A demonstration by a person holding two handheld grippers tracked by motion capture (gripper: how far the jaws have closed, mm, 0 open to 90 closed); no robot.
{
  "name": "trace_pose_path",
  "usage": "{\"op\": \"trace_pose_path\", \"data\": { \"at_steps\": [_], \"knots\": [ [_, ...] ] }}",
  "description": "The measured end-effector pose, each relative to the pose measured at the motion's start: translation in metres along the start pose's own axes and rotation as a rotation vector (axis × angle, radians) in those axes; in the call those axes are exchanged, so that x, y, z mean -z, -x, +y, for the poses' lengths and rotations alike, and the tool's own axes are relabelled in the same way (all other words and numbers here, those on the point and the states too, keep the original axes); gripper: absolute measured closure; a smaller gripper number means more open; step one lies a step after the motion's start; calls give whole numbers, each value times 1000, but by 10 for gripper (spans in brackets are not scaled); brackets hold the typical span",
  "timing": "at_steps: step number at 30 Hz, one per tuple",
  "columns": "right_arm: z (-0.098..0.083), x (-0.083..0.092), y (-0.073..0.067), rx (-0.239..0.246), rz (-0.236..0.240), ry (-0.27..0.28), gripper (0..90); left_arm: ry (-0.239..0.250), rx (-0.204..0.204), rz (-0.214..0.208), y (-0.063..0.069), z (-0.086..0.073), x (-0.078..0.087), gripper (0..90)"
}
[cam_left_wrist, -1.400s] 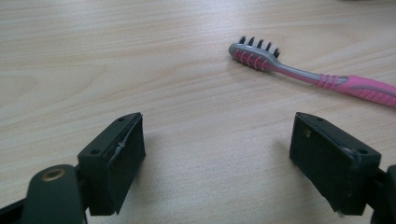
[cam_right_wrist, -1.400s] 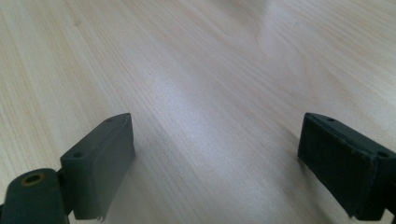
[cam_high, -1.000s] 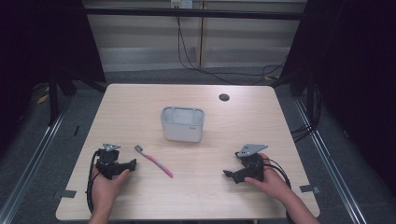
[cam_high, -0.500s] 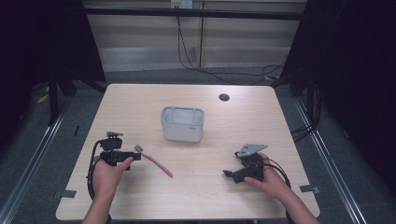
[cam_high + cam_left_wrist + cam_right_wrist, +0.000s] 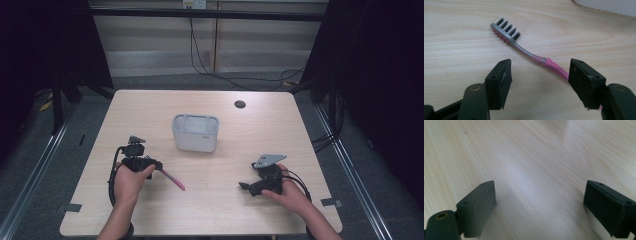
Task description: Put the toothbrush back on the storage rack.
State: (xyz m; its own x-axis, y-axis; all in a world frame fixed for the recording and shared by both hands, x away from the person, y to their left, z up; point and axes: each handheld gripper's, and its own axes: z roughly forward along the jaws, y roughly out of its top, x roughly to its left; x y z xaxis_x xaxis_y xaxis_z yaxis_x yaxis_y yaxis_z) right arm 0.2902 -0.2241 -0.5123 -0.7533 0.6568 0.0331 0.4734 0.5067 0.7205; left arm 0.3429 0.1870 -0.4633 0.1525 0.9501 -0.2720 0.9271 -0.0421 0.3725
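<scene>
Both pairs of jaws stand spread, holding nothing. We have our left gripper (image 5: 539, 85) low over the toothbrush (image 5: 529, 51), which lies flat on the table (image 5: 280, 135), near and left of the white tub (image 5: 195, 132). Our right gripper (image 5: 246, 186) waits apart. We judge the pickup not yet done.

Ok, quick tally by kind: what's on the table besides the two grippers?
Toothbrush: 1, pink and grey, lying flat
White tub: 1
Small dark round thing near the far edge: 1, too small to tell what
Total: 3
</scene>
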Motion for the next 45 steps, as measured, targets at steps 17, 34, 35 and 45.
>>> {"op": "trace_pose_path", "data": {
  "at_steps": [17,34,35,45],
  "knots": [
    [0,0,0,0,0,0,103,-33,-41,73,16,6,-14,418],
    [0,0,0,0,0,0,103,-93,-79,158,20,4,-15,677],
    [0,0,0,0,0,0,103,-98,-86,164,20,4,-14,696],
    [0,0,0,0,0,0,103,-128,-122,175,20,6,-14,788]
  ]
}}
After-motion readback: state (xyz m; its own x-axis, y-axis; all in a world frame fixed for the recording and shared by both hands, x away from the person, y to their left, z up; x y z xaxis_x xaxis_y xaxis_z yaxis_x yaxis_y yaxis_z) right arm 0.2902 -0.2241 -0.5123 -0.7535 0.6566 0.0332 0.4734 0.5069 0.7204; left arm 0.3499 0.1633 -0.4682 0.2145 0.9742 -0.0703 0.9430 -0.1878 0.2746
